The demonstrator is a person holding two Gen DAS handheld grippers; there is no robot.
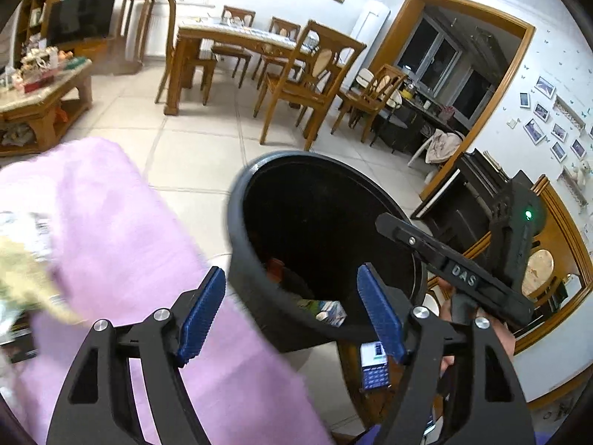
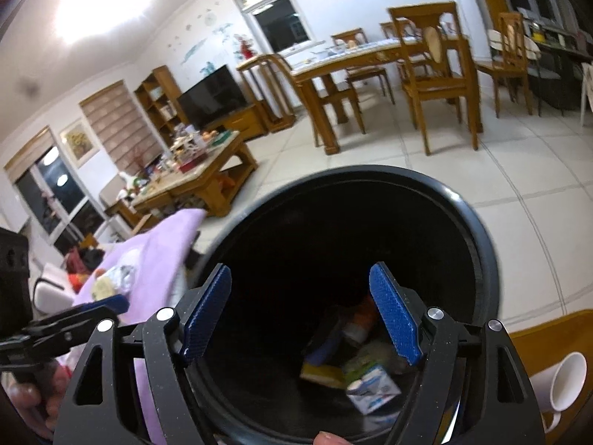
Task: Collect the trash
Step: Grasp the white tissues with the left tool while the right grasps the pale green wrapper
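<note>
A black round trash bin (image 1: 259, 193) stands on the tiled floor; it also fills the right wrist view (image 2: 478, 244). Inside lie several pieces of trash, among them a small white and blue carton (image 2: 374, 389), also seen in the left wrist view (image 1: 331, 313). My right gripper (image 2: 302, 319) is open and empty, right above the bin's mouth. My left gripper (image 1: 291, 311) is open and empty, over the bin's near rim. The right gripper's body (image 1: 463, 270) shows at the bin's right side. A crumpled yellowish wrapper (image 1: 26, 270) lies blurred on a pink cloth (image 1: 122, 244).
A white mug (image 2: 567, 382) stands on a wooden surface at right. A blue and white box (image 1: 374, 367) lies below the bin. A cluttered wooden coffee table (image 2: 207, 170), a dining table (image 1: 229, 37) and chairs (image 1: 307, 81) stand farther off on the tiled floor.
</note>
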